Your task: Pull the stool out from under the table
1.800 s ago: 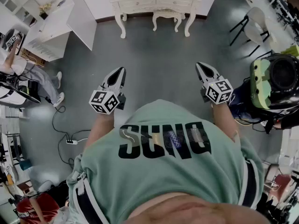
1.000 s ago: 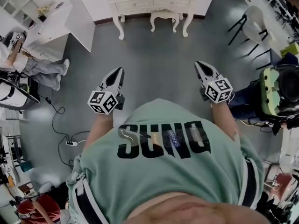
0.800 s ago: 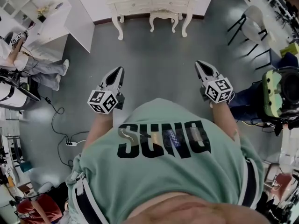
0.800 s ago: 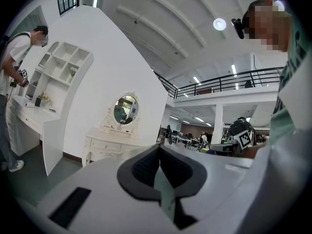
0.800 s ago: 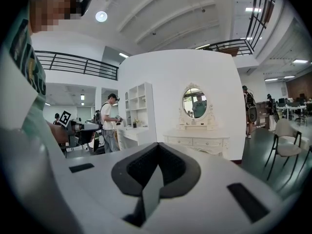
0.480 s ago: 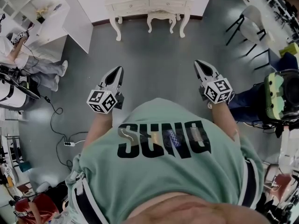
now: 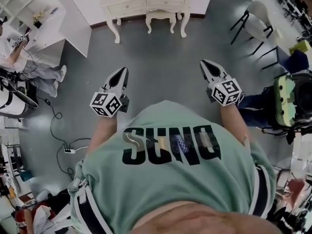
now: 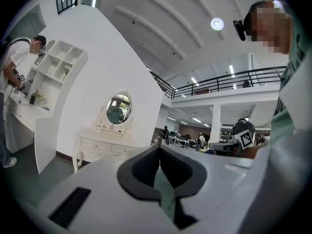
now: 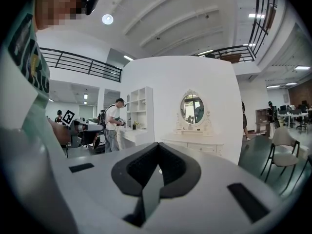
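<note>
A white stool [image 7: 160, 18] with curved legs stands tucked under the white dressing table [image 7: 146, 3] at the top of the head view. Grey floor separates it from both grippers. My left gripper [image 7: 122, 72] and right gripper [image 7: 205, 65] are held out in front of the person's green shirt, pointing toward the table, both shut and empty. In the left gripper view the table [image 8: 97, 147] and its oval mirror [image 8: 118, 108] lie ahead past the left gripper [image 8: 160, 151]. The right gripper view shows the table [image 9: 197, 146] beyond the right gripper [image 9: 158, 151]. Both gripper views hide the stool.
A white shelf unit [image 7: 46, 21] juts out left of the table, with a person [image 7: 22, 65] standing at it. A chair [image 7: 253, 26] stands at the right, and below it a green-and-black device [image 7: 292, 99]. A cable and power strip [image 7: 66, 150] lie on the floor at left.
The table and stool have slid leftward and slightly downward in the head view as the person walks toward them. Both grippers stay shut, held the same way.
</note>
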The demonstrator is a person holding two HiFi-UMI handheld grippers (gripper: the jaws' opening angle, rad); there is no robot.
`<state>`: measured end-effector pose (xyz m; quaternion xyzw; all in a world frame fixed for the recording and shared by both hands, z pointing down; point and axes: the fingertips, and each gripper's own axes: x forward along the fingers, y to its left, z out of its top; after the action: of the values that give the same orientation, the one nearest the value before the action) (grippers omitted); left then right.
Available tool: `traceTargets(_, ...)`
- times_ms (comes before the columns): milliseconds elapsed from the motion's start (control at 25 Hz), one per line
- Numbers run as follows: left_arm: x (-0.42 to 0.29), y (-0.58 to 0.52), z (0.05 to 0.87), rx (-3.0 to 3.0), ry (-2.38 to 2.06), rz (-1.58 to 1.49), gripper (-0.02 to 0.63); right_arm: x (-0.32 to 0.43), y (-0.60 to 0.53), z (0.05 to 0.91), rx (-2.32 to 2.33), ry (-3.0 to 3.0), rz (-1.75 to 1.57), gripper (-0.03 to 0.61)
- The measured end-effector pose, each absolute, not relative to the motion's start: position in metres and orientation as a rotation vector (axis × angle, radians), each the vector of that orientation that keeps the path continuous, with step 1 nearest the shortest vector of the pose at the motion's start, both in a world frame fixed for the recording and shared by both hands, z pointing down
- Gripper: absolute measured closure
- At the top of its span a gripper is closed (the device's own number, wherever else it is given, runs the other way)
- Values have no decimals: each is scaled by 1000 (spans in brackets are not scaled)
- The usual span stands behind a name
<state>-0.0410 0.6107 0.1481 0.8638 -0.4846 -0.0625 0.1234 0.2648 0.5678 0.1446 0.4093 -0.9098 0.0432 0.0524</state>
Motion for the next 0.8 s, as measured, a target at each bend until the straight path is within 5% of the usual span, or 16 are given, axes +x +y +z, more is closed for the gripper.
traceTargets(600, -35, 571, 165, 2528, -1355, -163, 604, 270, 533, 156, 1310, -2764, 155, 586)
traceTargets(800, -62, 519, 179, 2547, -1303, -171, 575, 242, 488, 163, 1316, -2759, 173, 437)
